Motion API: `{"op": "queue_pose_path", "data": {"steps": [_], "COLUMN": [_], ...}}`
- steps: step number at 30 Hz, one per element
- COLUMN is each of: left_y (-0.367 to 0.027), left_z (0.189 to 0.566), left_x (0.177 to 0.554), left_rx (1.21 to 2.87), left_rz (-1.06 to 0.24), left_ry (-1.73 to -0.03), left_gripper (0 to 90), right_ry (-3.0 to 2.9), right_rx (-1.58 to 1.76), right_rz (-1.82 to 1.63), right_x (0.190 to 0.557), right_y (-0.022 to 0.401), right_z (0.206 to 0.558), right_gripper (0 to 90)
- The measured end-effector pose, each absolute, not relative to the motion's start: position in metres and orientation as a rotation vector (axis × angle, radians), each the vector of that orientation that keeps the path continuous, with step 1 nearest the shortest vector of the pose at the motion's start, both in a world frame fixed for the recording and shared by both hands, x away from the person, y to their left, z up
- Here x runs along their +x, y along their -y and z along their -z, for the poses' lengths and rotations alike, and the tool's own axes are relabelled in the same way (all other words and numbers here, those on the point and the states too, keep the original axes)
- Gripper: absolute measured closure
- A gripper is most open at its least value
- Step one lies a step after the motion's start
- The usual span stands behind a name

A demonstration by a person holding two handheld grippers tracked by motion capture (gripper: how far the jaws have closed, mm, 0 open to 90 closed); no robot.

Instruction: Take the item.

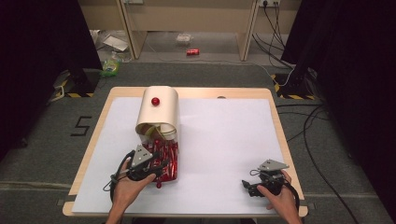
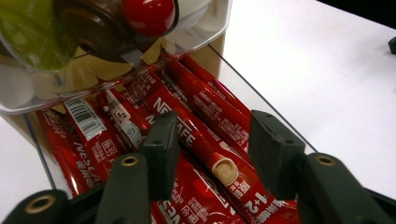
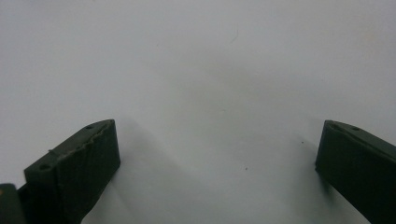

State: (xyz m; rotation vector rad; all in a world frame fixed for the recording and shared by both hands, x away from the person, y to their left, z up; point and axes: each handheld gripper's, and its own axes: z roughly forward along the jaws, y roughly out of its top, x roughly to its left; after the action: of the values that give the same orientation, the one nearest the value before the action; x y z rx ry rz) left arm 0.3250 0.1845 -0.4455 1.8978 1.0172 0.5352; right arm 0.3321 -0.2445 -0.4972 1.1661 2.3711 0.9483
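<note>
My left claw (image 2: pixel 210 161) hung over the clear tray (image 1: pixel 175 173) of red coffee sticks, its jaws part-way apart and straddling one stick (image 2: pixel 198 133) without pressing on it as far as I could see. The pads stood either side of that stick, and the rolled, cream-coloured end of it (image 2: pixel 225 171) lay between them, nearer the right-hand jaw. So I judged the pick to be only at the reach: the claw was lined up, but no grip was made, nothing was lifted, and every stick I could see lay in the tray. Closing on the stick, drawing it out and setting it down were all left to do.

That stick ran with its long axis leading away from the claw toward the dispenser (image 1: pixel 158 112), slanted a little to the claw's left at its far end, with its near end just under the jaws. Its neighbours (image 2: pixel 86 144) lay roughly parallel, packed side by side and partly overlapping, so I expected a closing jaw might catch the stick beside it. Beyond the claw, the dispenser's curved lid with its red knob (image 2: pixel 148 14) overhung the far ends of the sticks.

My right claw (image 3: pixel 215 163) rested well off to the side on the bare white worktop (image 3: pixel 196 70), jaws wide apart with nothing between them.
</note>
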Motion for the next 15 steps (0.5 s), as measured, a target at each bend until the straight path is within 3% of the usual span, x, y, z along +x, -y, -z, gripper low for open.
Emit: {"op": "queue_pose_path", "data": {"steps": [9,15], "left_y": [-0.182,-0.173], "left_z": [0.449,0.453], "left_x": [0.328,0.332], "left_rx": [1.936,1.964], "left_rz": [-0.546,-0.526], "left_ry": [-1.042,-1.064], "left_gripper": [62.9,62.3], "right_ry": [-2.371,-2.371], "right_rx": [1.166,1.165], "right_rz": [-0.946,-0.947], "right_x": [0.332,0.332], "right_y": [0.244,0.244], "right_z": [0.497,0.497], "right_gripper": [0.3,0.3]}}
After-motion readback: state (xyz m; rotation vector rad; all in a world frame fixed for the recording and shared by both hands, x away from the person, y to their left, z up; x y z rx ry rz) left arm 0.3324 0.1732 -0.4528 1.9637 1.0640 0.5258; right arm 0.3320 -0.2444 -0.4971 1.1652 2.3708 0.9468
